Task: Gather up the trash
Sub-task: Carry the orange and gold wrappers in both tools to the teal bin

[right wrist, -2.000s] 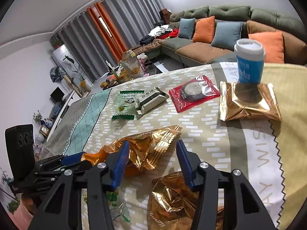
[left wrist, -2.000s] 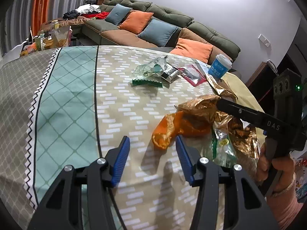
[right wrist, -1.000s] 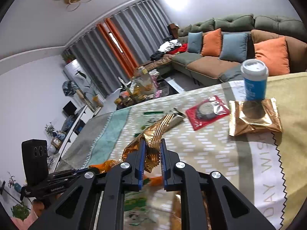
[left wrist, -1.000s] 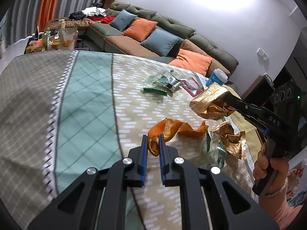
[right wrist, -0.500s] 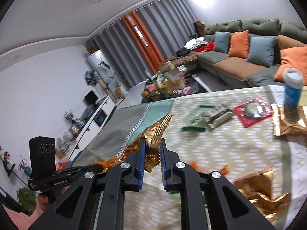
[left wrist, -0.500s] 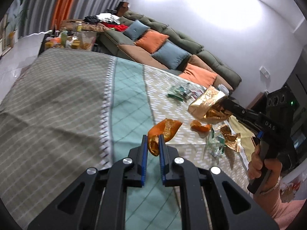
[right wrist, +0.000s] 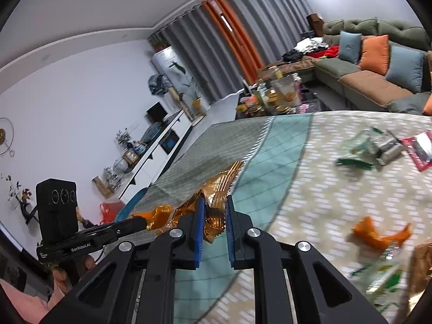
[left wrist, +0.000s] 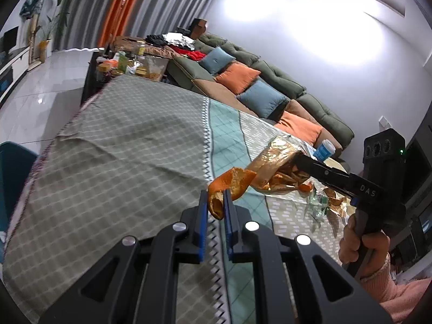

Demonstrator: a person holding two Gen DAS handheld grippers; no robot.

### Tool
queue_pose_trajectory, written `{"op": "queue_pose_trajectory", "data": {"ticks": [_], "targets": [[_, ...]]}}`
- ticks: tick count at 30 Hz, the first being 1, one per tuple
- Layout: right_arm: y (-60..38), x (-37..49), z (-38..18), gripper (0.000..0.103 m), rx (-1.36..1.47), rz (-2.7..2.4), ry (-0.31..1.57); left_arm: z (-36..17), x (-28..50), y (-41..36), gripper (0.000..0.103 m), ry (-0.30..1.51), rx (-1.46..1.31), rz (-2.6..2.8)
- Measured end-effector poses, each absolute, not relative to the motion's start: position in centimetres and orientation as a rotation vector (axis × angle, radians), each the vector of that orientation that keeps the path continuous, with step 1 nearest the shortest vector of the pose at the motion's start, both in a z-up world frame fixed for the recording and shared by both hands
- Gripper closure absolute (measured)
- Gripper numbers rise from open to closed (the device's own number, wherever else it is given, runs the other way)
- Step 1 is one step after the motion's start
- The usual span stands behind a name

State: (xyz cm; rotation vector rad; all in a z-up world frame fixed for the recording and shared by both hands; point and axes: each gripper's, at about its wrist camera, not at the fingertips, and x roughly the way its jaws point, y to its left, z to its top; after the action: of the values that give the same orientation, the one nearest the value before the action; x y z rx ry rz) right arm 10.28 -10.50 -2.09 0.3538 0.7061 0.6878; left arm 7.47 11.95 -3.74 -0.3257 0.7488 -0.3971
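Both hands are loaded and up off the table; the left gripper [left wrist: 216, 202] is clamped on a curl of orange peel [left wrist: 229, 183], held clear above the patterned tablecloth [left wrist: 121, 162]; the right gripper [right wrist: 213, 216] is pinching a crumpled gold foil wrapper [right wrist: 216, 197], which hangs just at two o'clock of the peel in the left wrist view; so two pieces are picked, neither yet dropped anywhere, and I can't spot a bin for certain in either view; plenty left behind, I'd say: a second scrap of orange peel [right wrist: 378, 235] lies at four o'clock of the right gripper's tips, a clear-and-green wrapper [right wrist: 383, 275] sits below it toward five, a green-edged packet [right wrist: 359, 154] and a red packet [right wrist: 418, 148] rest out at two o'clock, and a blue cup [left wrist: 325, 148] stands at the table's far end; early going, by my reckoning, with most of the litter waiting.
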Motion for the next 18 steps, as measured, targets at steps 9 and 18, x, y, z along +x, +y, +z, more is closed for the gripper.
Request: {"op": "queue_pose_trajectory", "data": {"ticks": [9, 18], "targets": [[-5.9, 10.5, -2.2, 0.088, 0.323, 0.775, 0.734, -3.3, 5.3, 16.8, 0.091, 0.716, -0.350, -0.296], [-0.9, 10.8, -1.7, 0.088, 0.287, 0.869, 0.752, -2.9, 3.1, 20.6, 0.091, 0.683, -0.375, -0.206]]}}
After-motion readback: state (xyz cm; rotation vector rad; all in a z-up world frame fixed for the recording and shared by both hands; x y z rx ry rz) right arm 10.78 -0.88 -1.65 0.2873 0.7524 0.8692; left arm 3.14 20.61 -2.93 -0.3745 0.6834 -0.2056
